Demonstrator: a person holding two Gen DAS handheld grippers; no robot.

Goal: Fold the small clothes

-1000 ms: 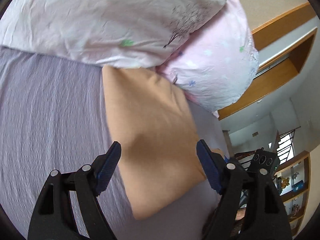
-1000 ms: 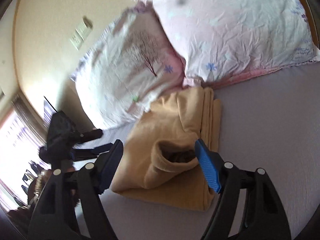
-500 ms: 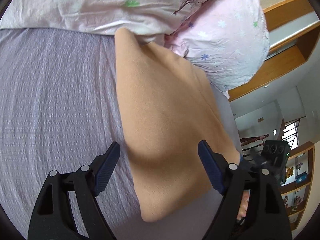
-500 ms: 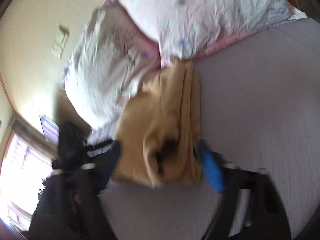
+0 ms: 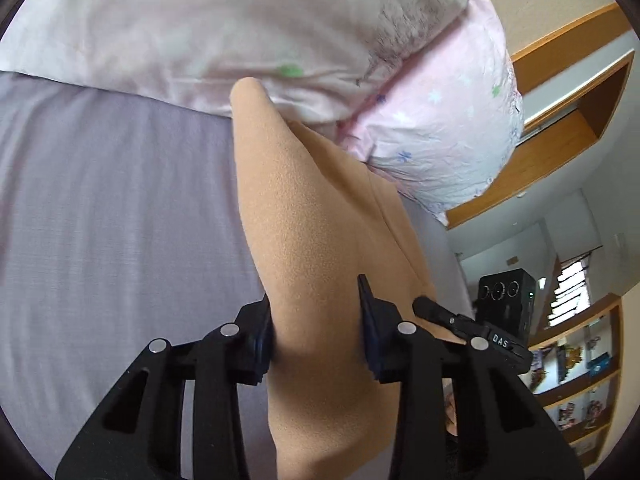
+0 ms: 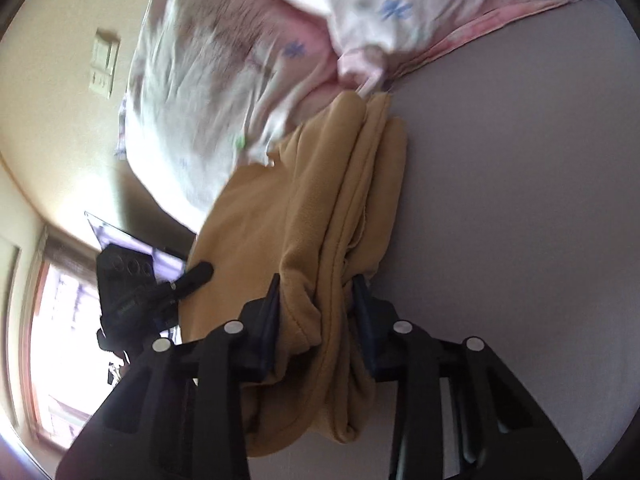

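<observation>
While both grippers pinch the near end of the folded tan garment (image 5: pixel 320 240) on the bed (image 5: pixel 100 220) by the pillows (image 5: pixel 240 28), left gripper (image 5: pixel 318 320) and right gripper (image 6: pixel 316 304) hold bunched layers; soft, light fleece, probably droops, so grip thick folded edges.

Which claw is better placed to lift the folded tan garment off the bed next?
Neither clearly: the left claw and right claw are both shut on the folded tan garment, so lifting together looks best.
</observation>
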